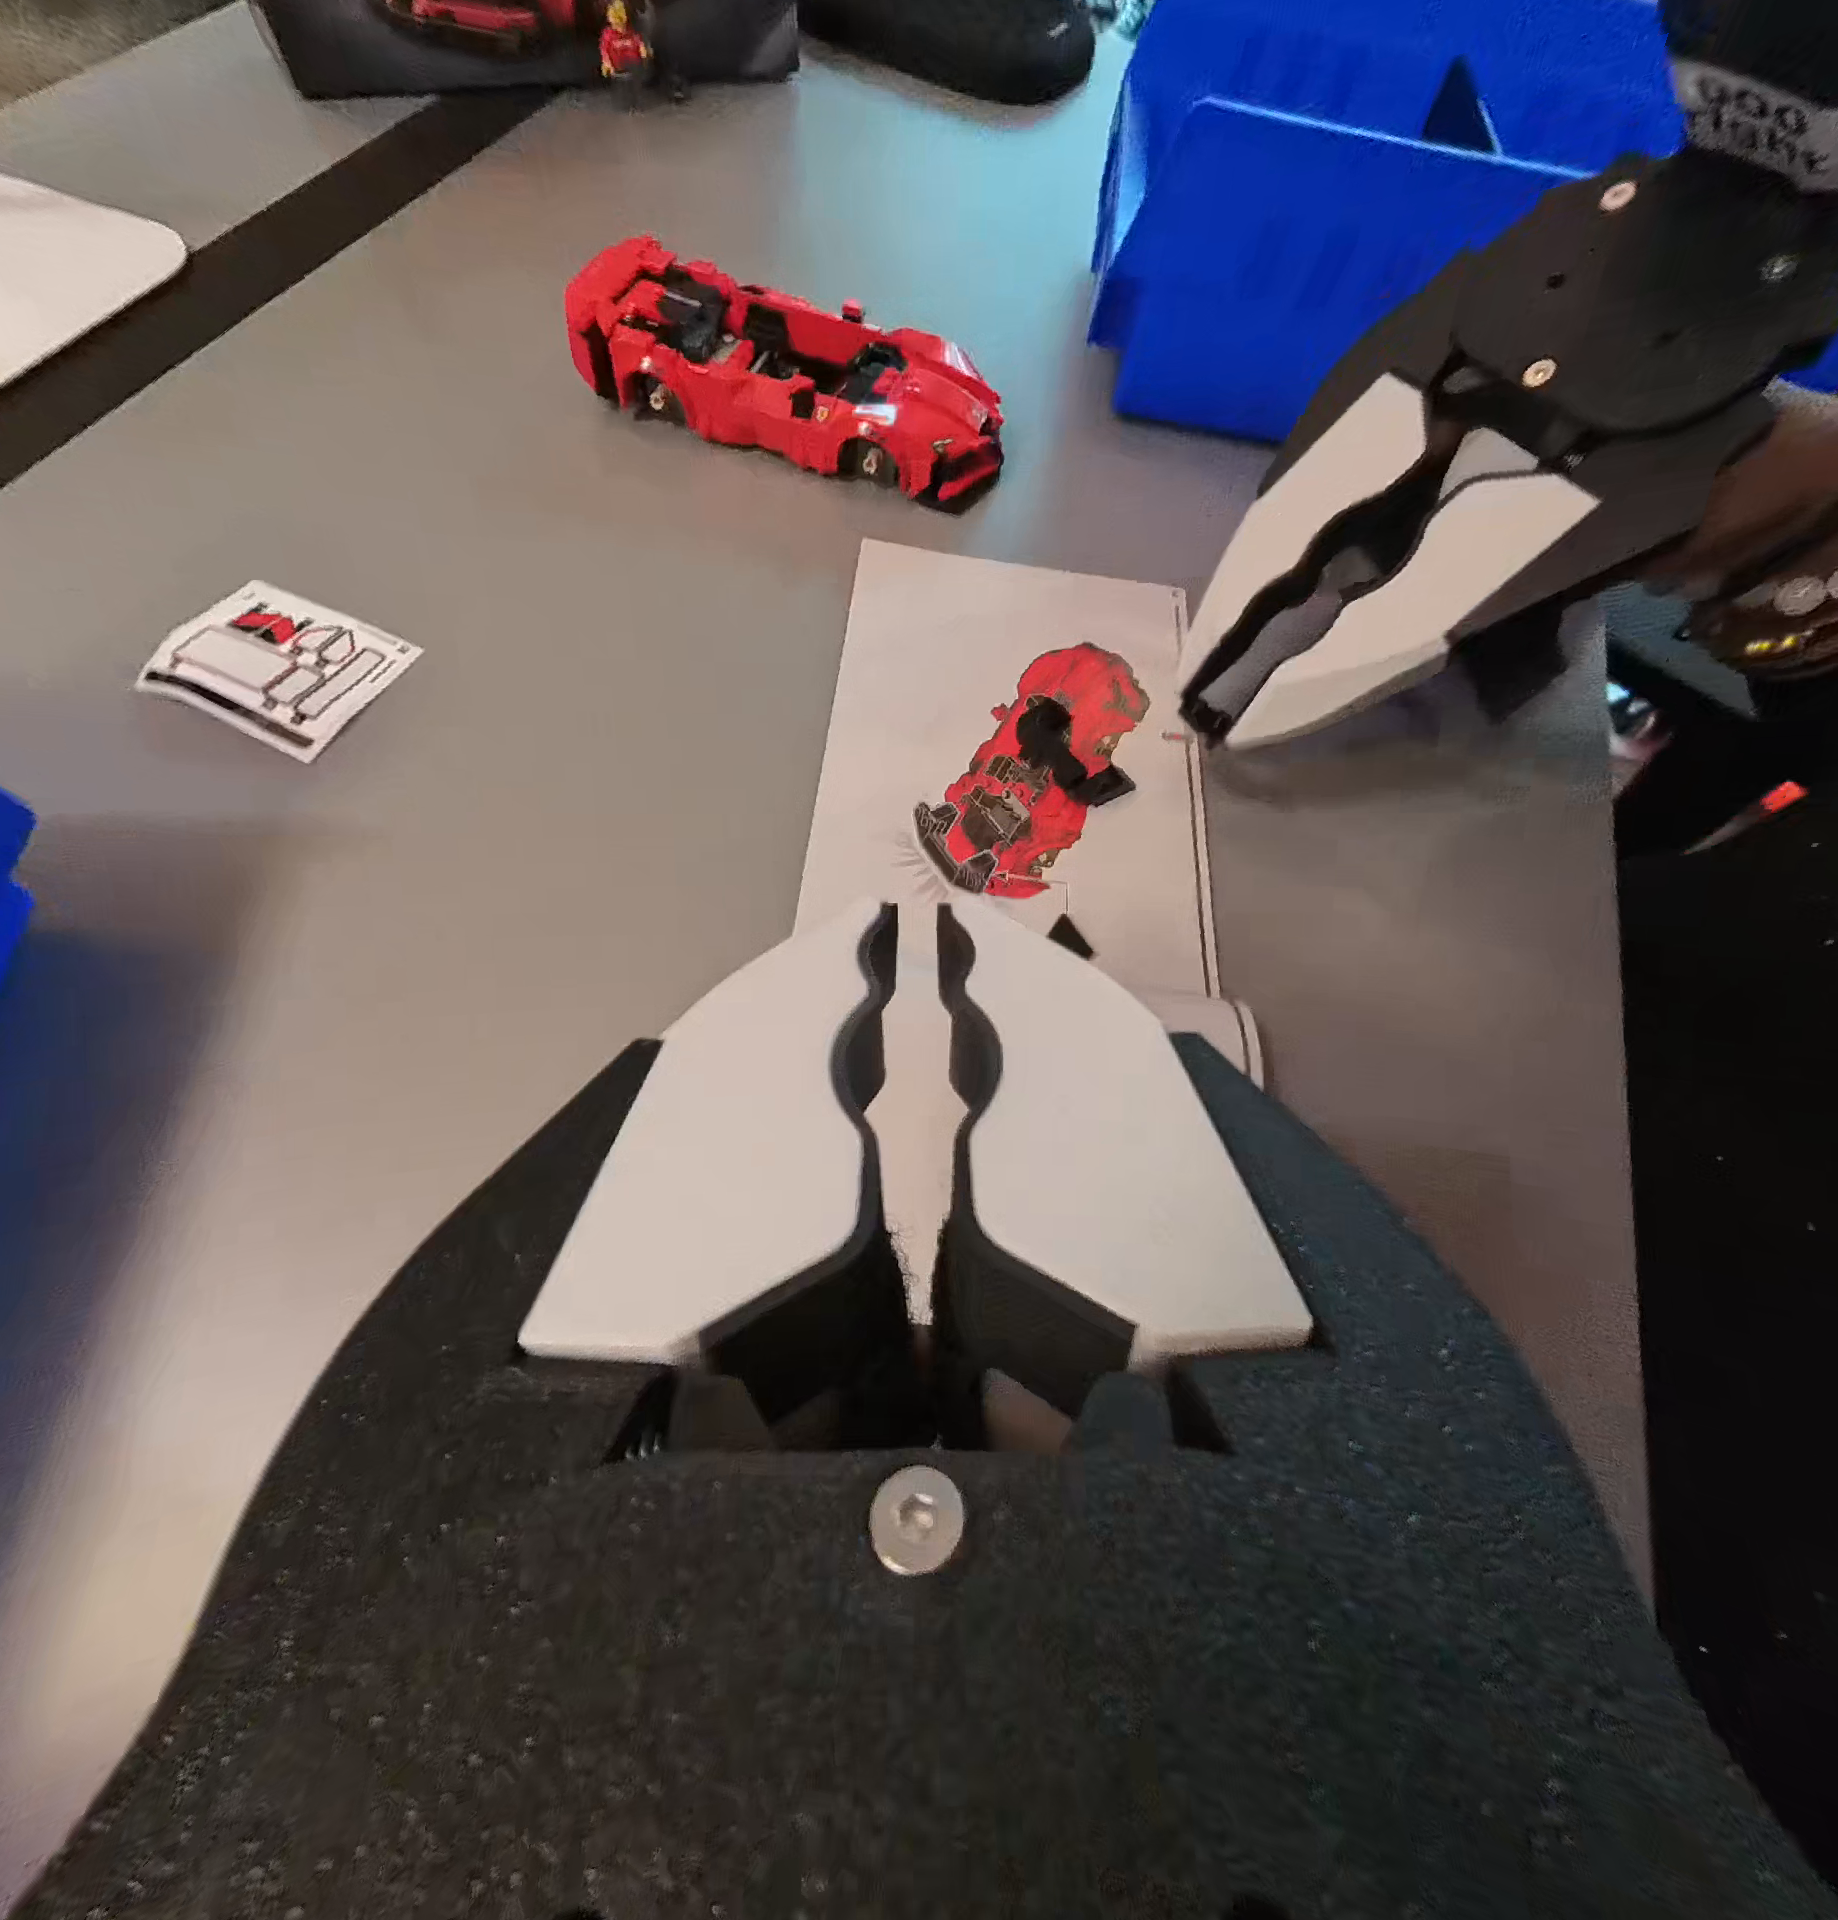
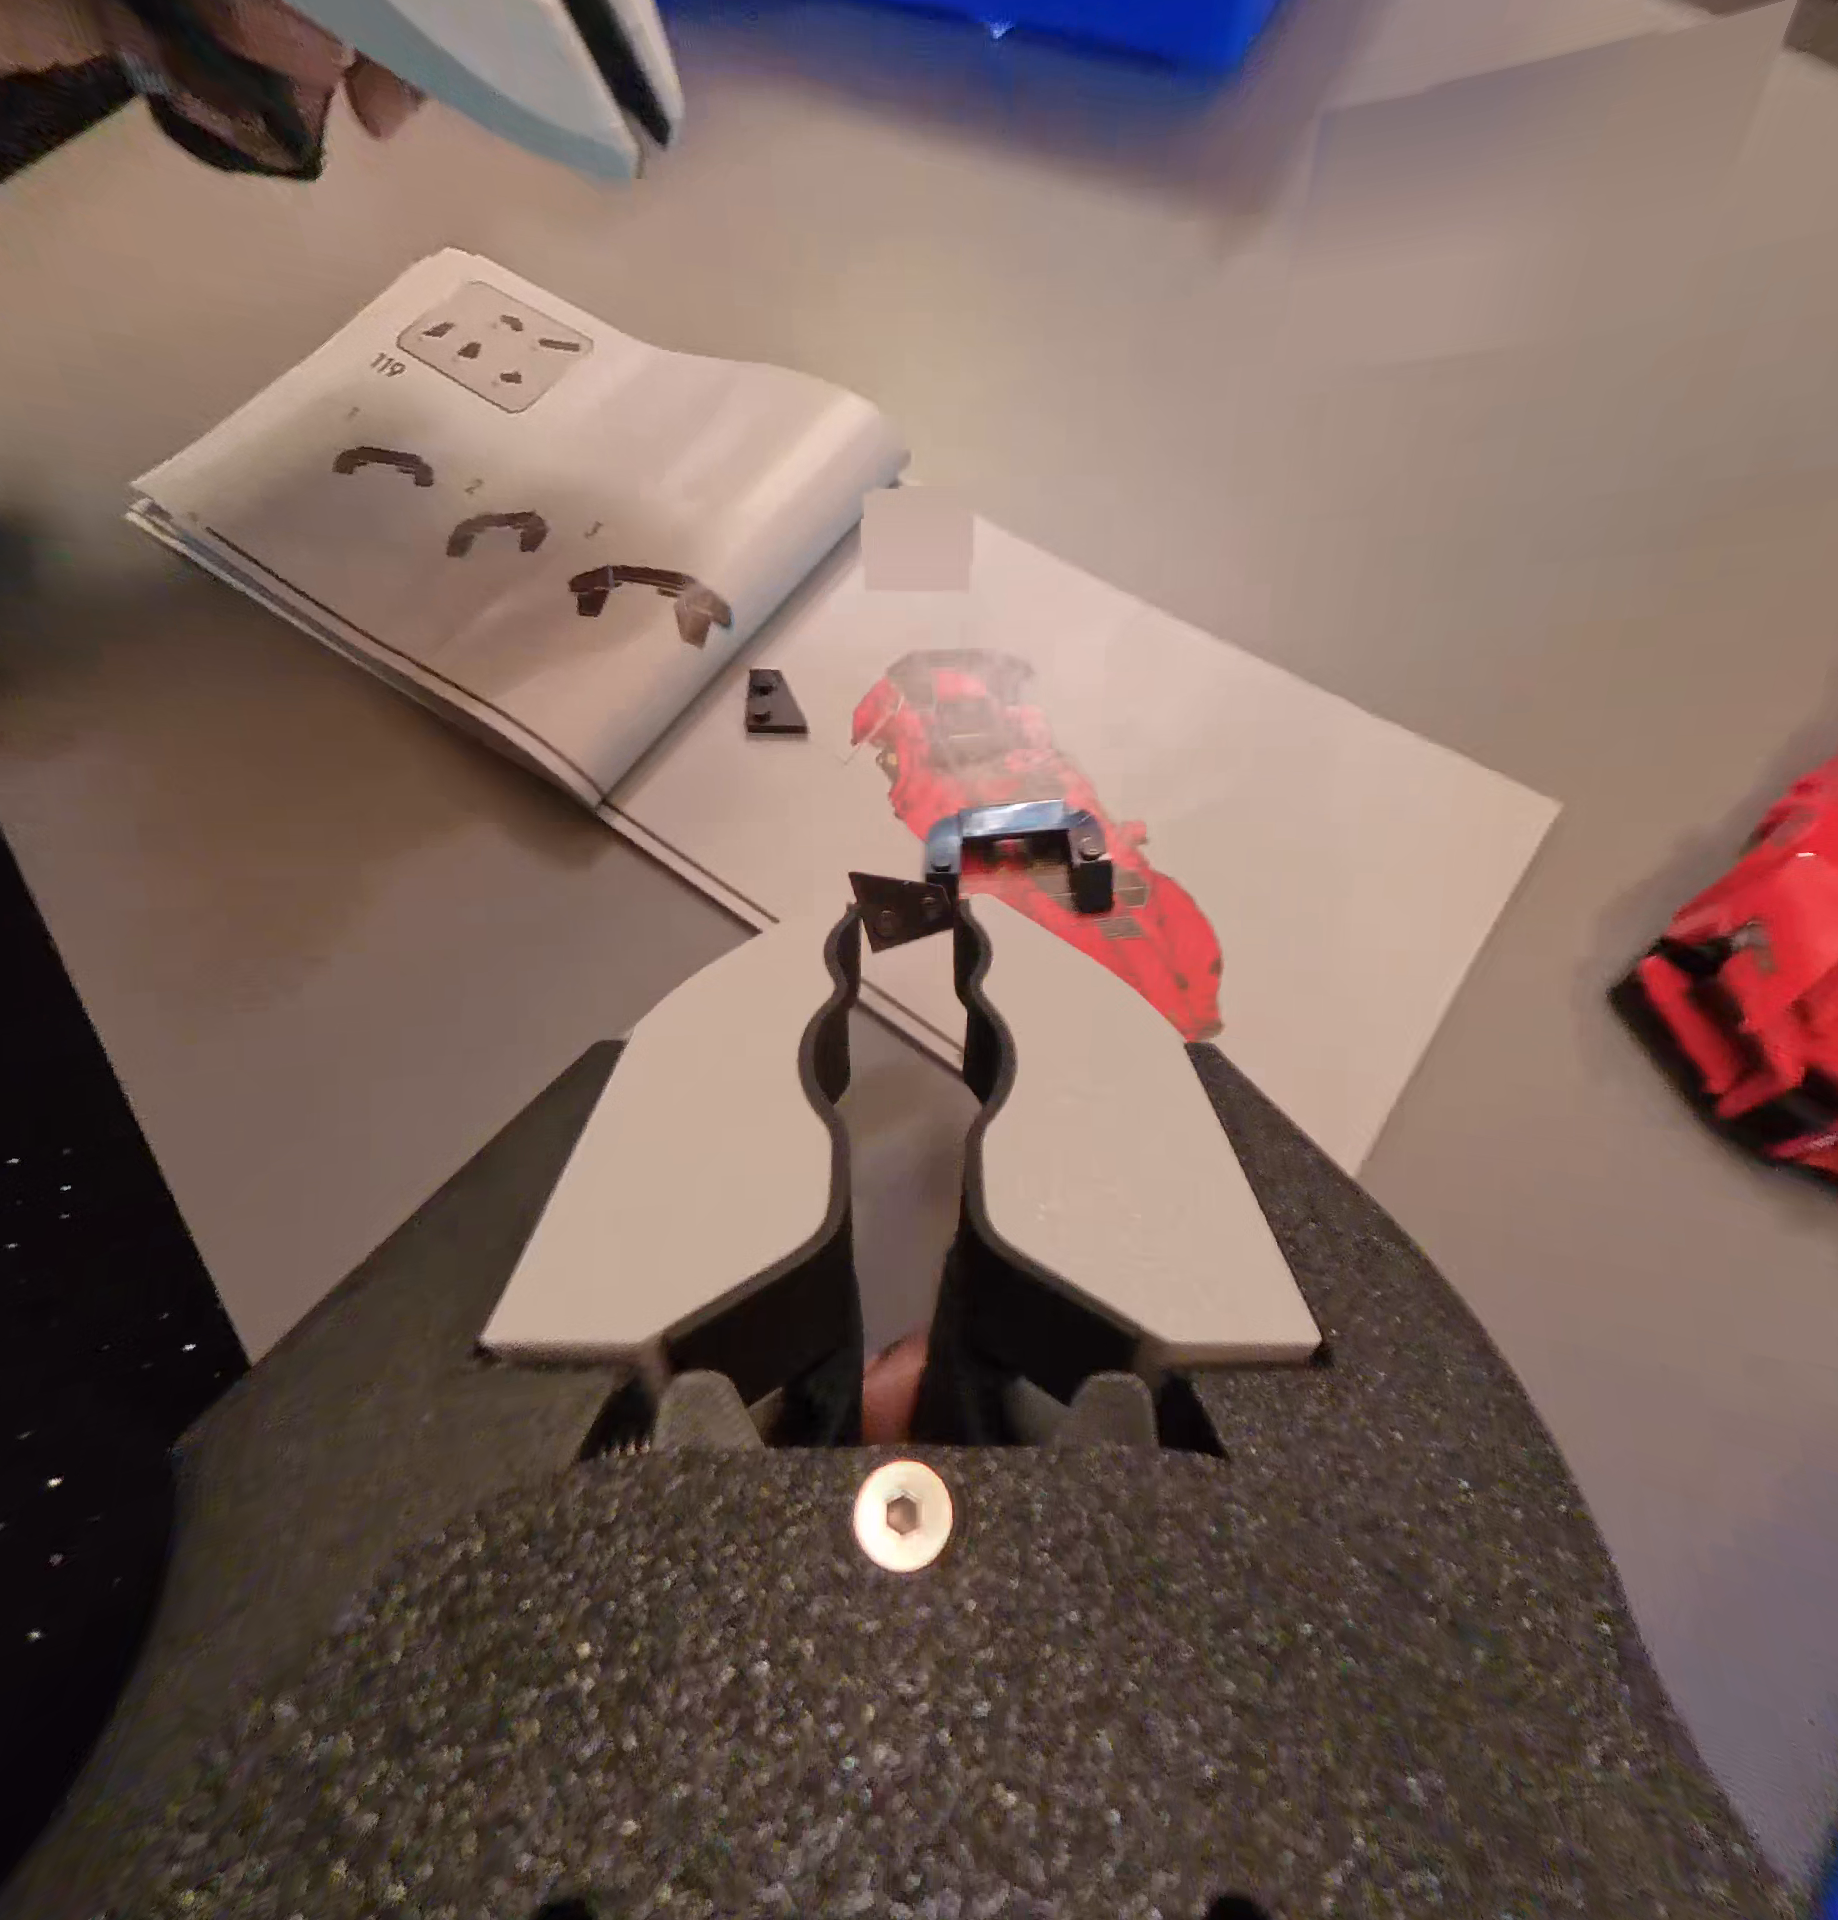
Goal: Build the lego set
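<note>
Black lego plate in R gripper

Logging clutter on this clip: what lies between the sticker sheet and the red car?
Nothing: in the left wrist view, only bare grey table separates the sticker sheet from the red car.

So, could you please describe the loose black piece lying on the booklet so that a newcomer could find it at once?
Start at the open instruction booklet on the grey table. Near its centre fold, beside the printed red car, lies a small black wedge plate. Unlike the black piece pinched in the right gripper and the black arch assembly beyond it, it lies flat, alone and untouched.
</note>
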